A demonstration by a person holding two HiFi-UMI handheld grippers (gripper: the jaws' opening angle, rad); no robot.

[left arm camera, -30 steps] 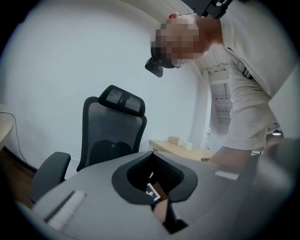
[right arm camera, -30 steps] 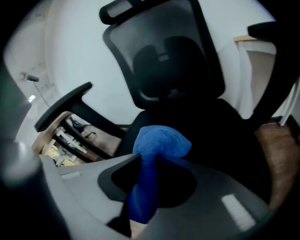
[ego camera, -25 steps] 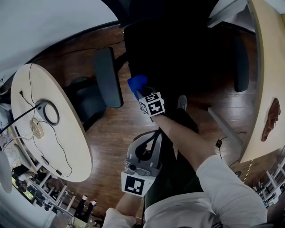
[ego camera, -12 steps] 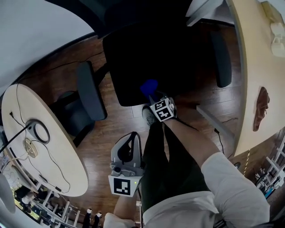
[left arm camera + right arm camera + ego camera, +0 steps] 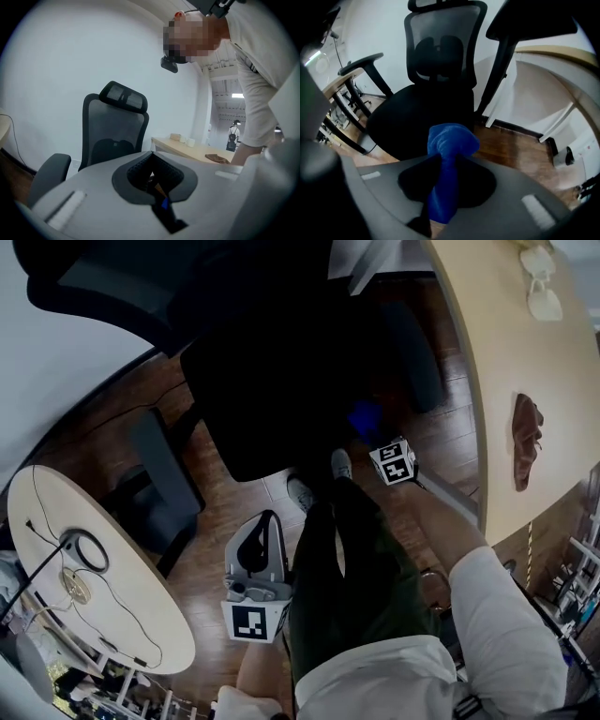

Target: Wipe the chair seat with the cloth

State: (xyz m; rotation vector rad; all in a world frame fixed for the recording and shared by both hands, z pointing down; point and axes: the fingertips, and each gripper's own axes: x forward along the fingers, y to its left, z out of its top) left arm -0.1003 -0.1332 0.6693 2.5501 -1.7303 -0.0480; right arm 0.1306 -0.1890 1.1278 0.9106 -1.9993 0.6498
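Observation:
The black office chair seat (image 5: 267, 390) lies ahead of me, dark in the head view. In the right gripper view its seat (image 5: 417, 117) and mesh backrest (image 5: 440, 42) face me. My right gripper (image 5: 371, 435) is shut on a bunched blue cloth (image 5: 364, 418), near the seat's front right part. The cloth (image 5: 451, 140) sticks out past the jaws of that gripper (image 5: 443, 161); I cannot tell whether it touches the seat. My left gripper (image 5: 265, 526) hangs low beside my legs, away from the seat, its jaws (image 5: 152, 159) shut and empty.
A round wooden table (image 5: 103, 606) with cables stands at the left, and another chair's armrest (image 5: 164, 460) is beside it. A long wooden desk (image 5: 497, 352) runs along the right, with a brown object (image 5: 525, 442) on it. My shoes (image 5: 341, 465) stand on the wood floor.
My right gripper has carried the blue cloth rightward along the seat's front, from its left corner to its right side. The left gripper has stayed low by my legs.

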